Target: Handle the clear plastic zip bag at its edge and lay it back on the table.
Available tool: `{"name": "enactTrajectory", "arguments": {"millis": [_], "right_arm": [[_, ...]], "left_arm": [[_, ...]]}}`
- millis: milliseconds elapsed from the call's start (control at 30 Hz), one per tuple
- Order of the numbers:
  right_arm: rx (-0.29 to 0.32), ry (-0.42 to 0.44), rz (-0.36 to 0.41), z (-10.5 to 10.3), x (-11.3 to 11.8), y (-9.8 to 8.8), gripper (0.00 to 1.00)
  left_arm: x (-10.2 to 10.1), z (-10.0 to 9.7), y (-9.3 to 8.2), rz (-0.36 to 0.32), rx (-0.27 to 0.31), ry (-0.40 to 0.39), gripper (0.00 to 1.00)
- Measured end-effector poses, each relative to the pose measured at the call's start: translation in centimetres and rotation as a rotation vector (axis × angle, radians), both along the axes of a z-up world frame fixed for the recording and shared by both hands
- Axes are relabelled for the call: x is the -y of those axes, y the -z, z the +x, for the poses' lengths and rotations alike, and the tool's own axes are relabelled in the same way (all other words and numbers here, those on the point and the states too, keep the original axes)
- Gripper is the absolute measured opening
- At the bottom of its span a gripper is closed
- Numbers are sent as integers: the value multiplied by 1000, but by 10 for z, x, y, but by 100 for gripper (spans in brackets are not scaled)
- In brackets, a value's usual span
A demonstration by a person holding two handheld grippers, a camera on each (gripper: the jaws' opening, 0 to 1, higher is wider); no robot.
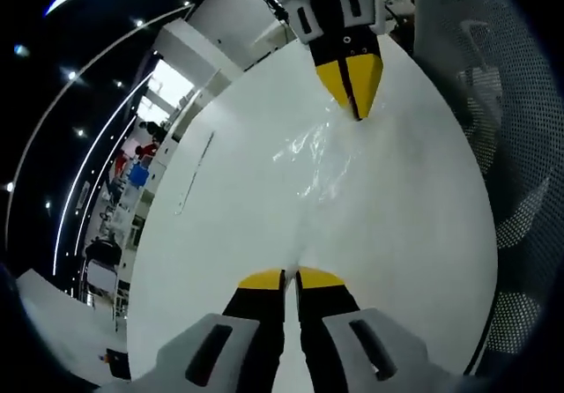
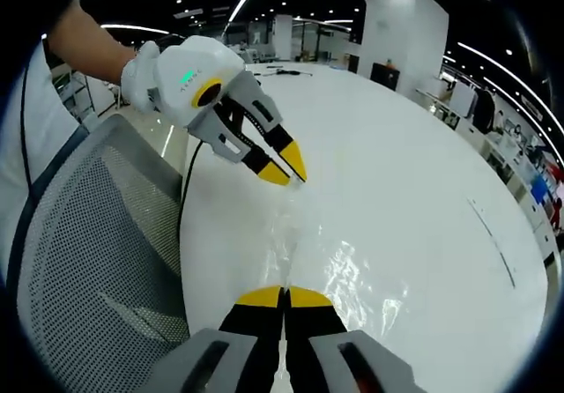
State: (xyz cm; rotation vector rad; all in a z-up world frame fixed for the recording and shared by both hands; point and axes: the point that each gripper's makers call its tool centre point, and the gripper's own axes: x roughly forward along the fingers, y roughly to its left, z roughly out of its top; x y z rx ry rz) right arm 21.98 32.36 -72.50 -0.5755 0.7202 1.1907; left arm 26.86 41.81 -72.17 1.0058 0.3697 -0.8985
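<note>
The clear plastic zip bag (image 1: pixel 314 159) is stretched between both grippers just above the white table (image 1: pixel 247 234). In the left gripper view, my left gripper (image 1: pixel 291 277) is shut on the bag's near edge, and the right gripper (image 1: pixel 356 111) comes in from the top, shut on the far edge. In the right gripper view, my right gripper (image 2: pixel 284 294) pinches the bag (image 2: pixel 295 239) at the bottom. The left gripper (image 2: pixel 295 177), held by a person's hand, grips the opposite end. The film is crinkled and glinting.
A grey mesh office chair (image 2: pixel 97 261) stands against the table's edge, also seen in the left gripper view as the chair (image 1: pixel 498 111). A thin dark cable or strip (image 2: pixel 493 239) lies on the table further off. Shelves and desks stand in the hall beyond.
</note>
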Motion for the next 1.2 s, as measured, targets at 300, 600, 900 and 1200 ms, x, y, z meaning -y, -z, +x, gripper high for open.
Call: {"name": "enactTrajectory", "arguments": {"millis": [300, 600, 900, 1200], "right_arm": [[14, 33, -35, 16, 10, 6, 0], [25, 59, -51, 29, 15, 9, 0], [23, 118, -20, 41, 17, 6, 0], [61, 125, 29, 52, 10, -11, 6]], "left_arm": [[0, -12, -4, -37, -56, -17, 0], [0, -21, 0, -42, -93, -8, 0], [3, -22, -1, -36, -110, -17, 0], [3, -23, -1, -44, -130, -30, 0]]}}
